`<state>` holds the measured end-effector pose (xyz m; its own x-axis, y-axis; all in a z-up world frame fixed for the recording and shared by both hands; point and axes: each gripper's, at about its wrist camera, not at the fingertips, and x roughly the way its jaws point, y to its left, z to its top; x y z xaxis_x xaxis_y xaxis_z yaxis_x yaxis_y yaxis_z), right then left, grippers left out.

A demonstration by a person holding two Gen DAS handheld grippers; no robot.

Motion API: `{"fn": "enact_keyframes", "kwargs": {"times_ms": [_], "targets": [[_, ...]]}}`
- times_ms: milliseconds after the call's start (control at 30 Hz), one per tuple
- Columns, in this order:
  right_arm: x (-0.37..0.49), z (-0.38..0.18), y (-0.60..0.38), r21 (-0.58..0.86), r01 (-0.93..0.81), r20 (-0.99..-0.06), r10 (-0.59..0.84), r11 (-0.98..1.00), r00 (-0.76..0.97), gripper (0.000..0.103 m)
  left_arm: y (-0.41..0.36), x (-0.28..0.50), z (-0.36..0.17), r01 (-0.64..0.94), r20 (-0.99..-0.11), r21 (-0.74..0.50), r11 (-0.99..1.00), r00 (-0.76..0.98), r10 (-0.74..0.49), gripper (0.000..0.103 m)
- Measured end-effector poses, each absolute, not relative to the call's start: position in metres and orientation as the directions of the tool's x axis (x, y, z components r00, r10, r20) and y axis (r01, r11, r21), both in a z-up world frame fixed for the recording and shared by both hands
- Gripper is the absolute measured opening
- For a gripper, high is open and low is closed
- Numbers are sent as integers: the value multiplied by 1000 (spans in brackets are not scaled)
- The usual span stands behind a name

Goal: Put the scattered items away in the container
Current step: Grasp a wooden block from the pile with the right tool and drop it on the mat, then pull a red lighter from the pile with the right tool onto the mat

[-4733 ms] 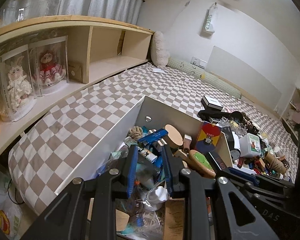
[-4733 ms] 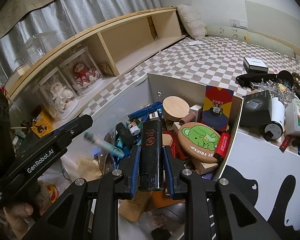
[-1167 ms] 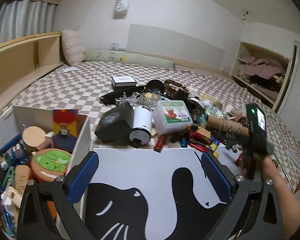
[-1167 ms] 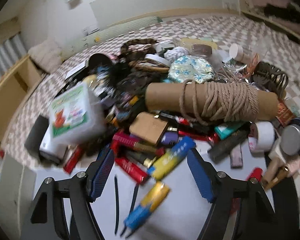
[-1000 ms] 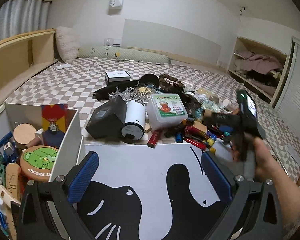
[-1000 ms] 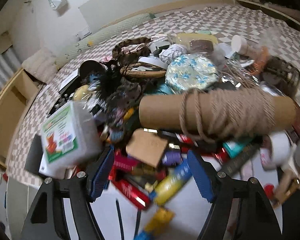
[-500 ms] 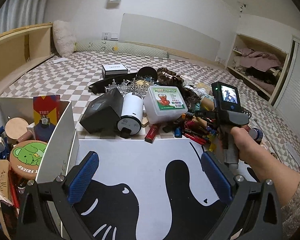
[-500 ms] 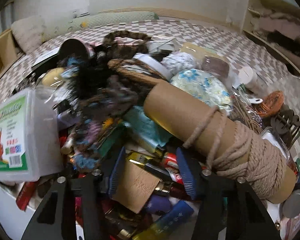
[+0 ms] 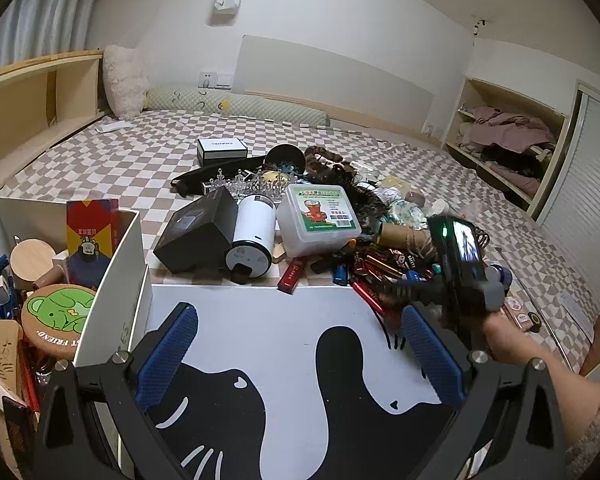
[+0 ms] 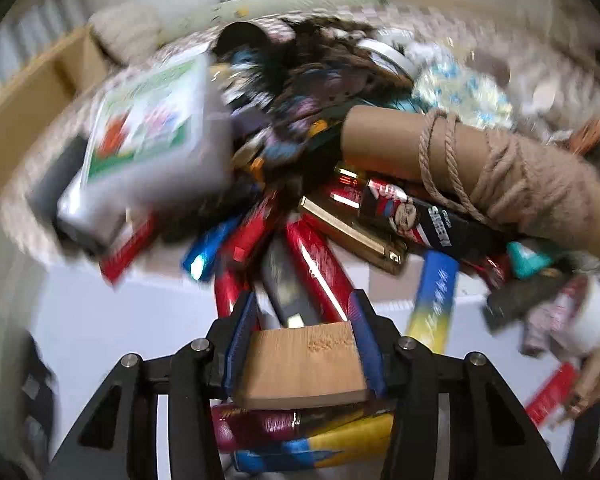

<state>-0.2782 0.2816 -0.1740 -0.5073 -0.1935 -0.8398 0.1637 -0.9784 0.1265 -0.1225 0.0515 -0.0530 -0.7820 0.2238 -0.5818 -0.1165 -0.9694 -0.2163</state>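
My right gripper [image 10: 304,320] is shut on a flat tan wooden block [image 10: 302,364], held just above the pile of scattered items [image 10: 340,216]. In the left wrist view the right gripper's body [image 9: 460,264] shows over the right side of the pile [image 9: 364,256]. My left gripper [image 9: 300,348] is wide open and empty above the white mat with black cat shapes [image 9: 268,320]. The white container [image 9: 116,280] stands at the left, filled with several items, among them a round green bear coaster [image 9: 58,320].
A black box [image 9: 198,236], a white cylinder [image 9: 250,240] and a clear plastic box with a green label [image 9: 318,218] lie behind the mat. A cardboard tube wound with twine [image 10: 480,164] lies across the pile. Wooden shelves run along the left.
My right gripper has closed on the wooden block and drawn it back out of the pile. My left gripper has stayed open over the mat.
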Motion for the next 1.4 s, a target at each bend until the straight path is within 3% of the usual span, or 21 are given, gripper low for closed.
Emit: {"fn": "enact_keyframes", "kwargs": {"times_ms": [200,300,500,633,833,933,1067,1200,1400], "targets": [[-227,-176,244,45,324,-855,-205,-945,-477,49,52,-120,-53,-122,-583,-220,-968,-779,231,103],[-219,-161,235,139,384,-852,-308,-913,-423,46,50,-119,-53,-122,-581,-218,-968,-781,229,103],[-253,-140,281,127,175,-794,-206,-976,-572,44,44,-121,-54,-111,-578,-232,-966,-783,229,103],[-300,-161,314,165,39,-821,-159,-986,-549,29,43,-125,-60,-110,-590,-235,-966,-773,232,103],[-340,-180,326,359,41,-793,-328,-932,-513,27,45,-131,-68,-103,-609,-237,-966,-759,231,103],[-339,-179,303,342,125,-793,-357,-932,-493,26,46,-132,-70,-103,-614,-236,-966,-755,231,103],[-322,-175,278,345,249,-796,-422,-905,-433,16,45,-132,-68,-101,-607,-238,-966,-761,229,103],[-288,-169,243,215,429,-808,-407,-877,-426,16,43,-132,-66,-97,-602,-242,-966,-766,227,103],[-222,-164,191,201,638,-809,-494,-743,-320,16,41,-131,-69,-78,-615,-223,-972,-762,202,103]]}}
